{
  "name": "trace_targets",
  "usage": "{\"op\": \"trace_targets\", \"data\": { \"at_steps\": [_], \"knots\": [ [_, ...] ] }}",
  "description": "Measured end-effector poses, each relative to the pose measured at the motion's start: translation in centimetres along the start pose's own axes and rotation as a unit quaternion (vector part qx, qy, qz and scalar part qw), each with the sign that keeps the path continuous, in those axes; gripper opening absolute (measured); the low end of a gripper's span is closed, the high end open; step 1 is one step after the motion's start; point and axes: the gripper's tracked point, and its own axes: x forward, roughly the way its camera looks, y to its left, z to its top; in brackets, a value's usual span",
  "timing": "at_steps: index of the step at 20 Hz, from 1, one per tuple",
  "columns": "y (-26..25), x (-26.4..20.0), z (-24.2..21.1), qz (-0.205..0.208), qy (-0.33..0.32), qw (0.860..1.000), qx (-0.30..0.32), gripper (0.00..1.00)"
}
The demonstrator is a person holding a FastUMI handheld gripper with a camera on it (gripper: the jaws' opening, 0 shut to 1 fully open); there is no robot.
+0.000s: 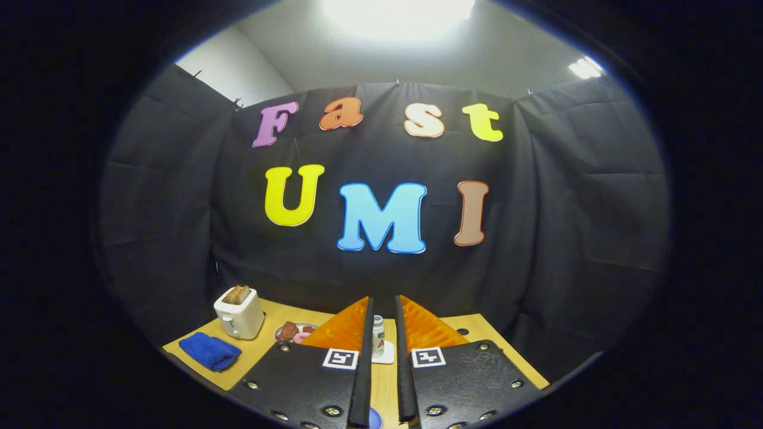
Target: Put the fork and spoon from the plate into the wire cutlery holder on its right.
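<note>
Plate (305,325) (half hidden) sits beyond the tongs (384,301), off to their left; they stand narrowly apart, holding nothing.

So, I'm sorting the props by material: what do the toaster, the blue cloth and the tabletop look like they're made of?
Toaster: seemingly glossy white plastic, with smooth rounded corners. Blue cloth: soft fabric, folded, with a fuzzy matte surface. Tabletop: pale wood or wood-look laminate, faintly grained. The gripper has its fingers nearly closed, holding nothing.

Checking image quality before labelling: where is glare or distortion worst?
Gripper view: ceiling light blown out white; fisheye bows the wooden table edge; white toaster and blue folded cloth stay sharp; hand-held gripper fingers nearly closed, holding nothing.
</note>
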Motion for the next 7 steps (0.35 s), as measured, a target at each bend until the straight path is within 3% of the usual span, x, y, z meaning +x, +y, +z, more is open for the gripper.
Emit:
{"op": "trace_targets", "data": {
  "at_steps": [4,6,7],
  "knots": [
    [2.4,0.6,-0.4,0.020,-0.001,1.000,0.008,0.18],
    [4.4,0.5,-1.1,0.036,0.004,0.999,-0.002,0.45],
    [4.9,0.4,-1.9,0.041,0.009,0.999,-0.016,0.48]
  ]
}}
